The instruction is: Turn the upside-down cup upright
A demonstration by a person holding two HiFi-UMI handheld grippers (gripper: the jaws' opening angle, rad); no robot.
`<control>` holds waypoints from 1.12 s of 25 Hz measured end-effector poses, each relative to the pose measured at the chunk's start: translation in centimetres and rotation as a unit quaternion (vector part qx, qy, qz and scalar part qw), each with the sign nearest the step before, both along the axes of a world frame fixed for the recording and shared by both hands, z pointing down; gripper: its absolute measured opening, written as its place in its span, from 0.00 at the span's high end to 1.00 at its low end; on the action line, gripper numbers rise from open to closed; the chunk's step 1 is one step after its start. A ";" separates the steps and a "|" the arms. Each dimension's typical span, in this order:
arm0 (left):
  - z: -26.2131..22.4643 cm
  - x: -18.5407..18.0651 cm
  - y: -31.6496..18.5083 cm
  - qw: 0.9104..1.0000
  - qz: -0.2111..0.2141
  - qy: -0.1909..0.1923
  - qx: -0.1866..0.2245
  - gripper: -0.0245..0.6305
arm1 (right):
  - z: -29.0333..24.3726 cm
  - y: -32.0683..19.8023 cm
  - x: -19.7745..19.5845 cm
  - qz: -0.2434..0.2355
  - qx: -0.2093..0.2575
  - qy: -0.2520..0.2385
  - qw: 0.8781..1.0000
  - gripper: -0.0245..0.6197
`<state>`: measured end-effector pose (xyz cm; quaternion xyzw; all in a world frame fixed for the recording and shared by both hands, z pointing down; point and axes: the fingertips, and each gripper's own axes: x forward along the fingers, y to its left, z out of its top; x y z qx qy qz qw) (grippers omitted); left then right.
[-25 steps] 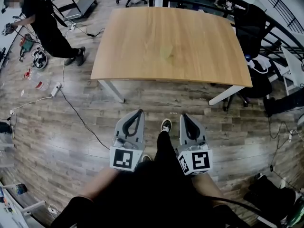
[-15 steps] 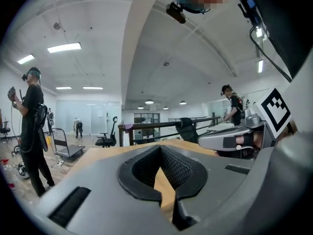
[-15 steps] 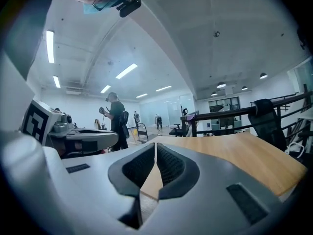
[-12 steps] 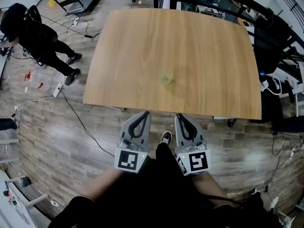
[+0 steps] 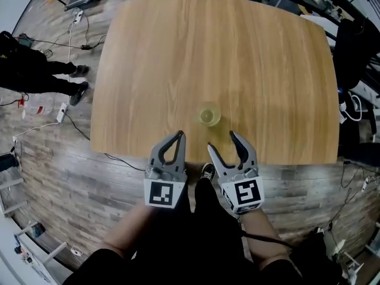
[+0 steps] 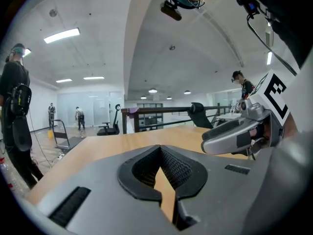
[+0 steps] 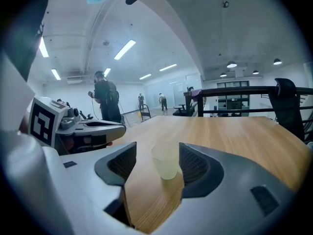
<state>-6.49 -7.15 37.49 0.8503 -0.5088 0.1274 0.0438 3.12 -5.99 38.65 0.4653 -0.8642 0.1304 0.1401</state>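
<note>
A small translucent yellowish cup stands alone on the wooden table, close to its near edge. In the right gripper view the cup looks narrower at the table end. My right gripper is just short of the cup, pointing at it. Its jaws have just been opening and stand open; the cup is beyond the tips, not between them. My left gripper is shut and empty, beside the right one and left of the cup. The left gripper view does not show the cup.
The table's near edge runs right under both grippers. A person in black stands on the floor at the left among cables. Black chairs and a railing crowd the right side. My own leg and shoe are below.
Both grippers have come forward to the table's near edge, towards the cup. The right gripper's jaws, shut before, now stand apart. The left stays shut.
</note>
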 end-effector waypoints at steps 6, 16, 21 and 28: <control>5.8 -2.2 -4.5 0.999 -0.027 0.026 -0.034 0.96 | 8.2 -5.5 -1.2 -0.002 -0.058 0.029 0.998 0.39; 8.9 -3.3 -4.9 0.996 -0.029 0.059 -0.068 0.96 | 10.8 -9.2 -4.0 -0.001 -0.040 0.050 0.998 0.35; 9.0 -3.1 -4.4 0.995 -0.030 0.076 -0.064 0.96 | 11.8 -9.5 -3.8 0.022 -0.046 0.020 0.999 0.35; 9.9 -3.7 -4.4 0.994 -0.030 0.078 -0.074 0.96 | 12.4 -10.4 -4.0 0.045 -0.026 0.021 0.998 0.35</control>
